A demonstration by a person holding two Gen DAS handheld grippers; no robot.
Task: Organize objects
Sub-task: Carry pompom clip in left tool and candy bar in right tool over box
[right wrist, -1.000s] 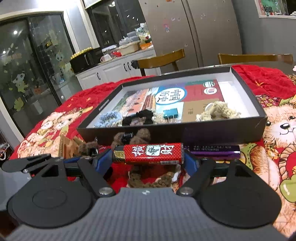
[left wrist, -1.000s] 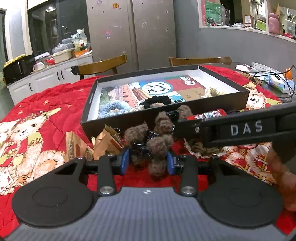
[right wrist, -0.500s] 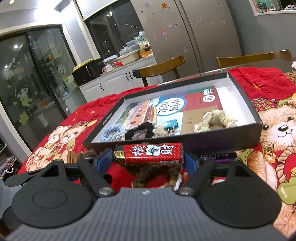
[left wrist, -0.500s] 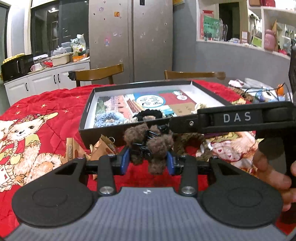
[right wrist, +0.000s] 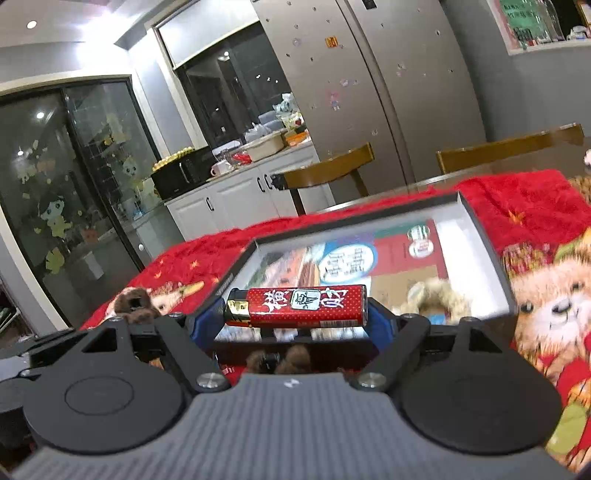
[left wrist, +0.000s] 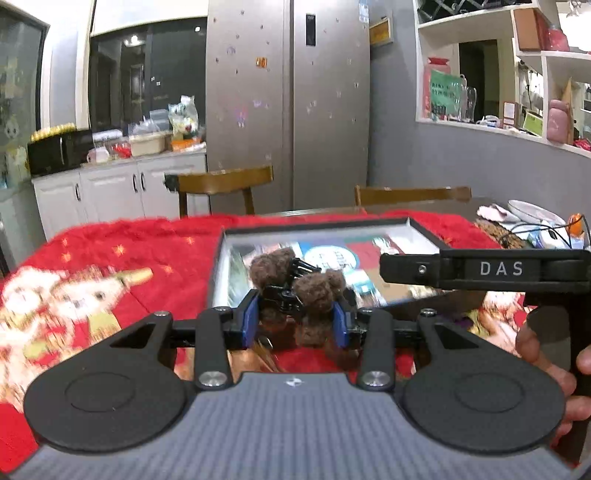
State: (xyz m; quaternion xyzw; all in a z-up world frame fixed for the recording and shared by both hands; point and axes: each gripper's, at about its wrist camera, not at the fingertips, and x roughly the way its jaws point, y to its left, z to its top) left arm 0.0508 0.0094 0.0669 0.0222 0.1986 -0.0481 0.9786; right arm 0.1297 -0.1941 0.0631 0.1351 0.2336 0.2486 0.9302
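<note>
Kitchen worktop w/ red blanket [right wrist: 517,195]: both hand-held grippers have risen. Left hand-held gripper [left wrist: 295,317] clenches fuzzy brown hair claw [left wrist: 303,291], right hand-held gripper [right wrist: 295,314] grasps red lighter [right wrist: 299,306], now above open box [right wrist: 480,229]; drop-in likely next.

indoor light here is warm and kinda dim. in my right wrist view the ceiling spotlight [right wrist: 31,24] blows out to white glare along the ceiling. both feeds have heavy fisheye bending, the fridge [left wrist: 288,103] edges lean at the sides. motion blur smears the red blanket [left wrist: 92,288] and the box's [right wrist: 480,236] printed floor, while the near rig parts stay sharp.
</note>
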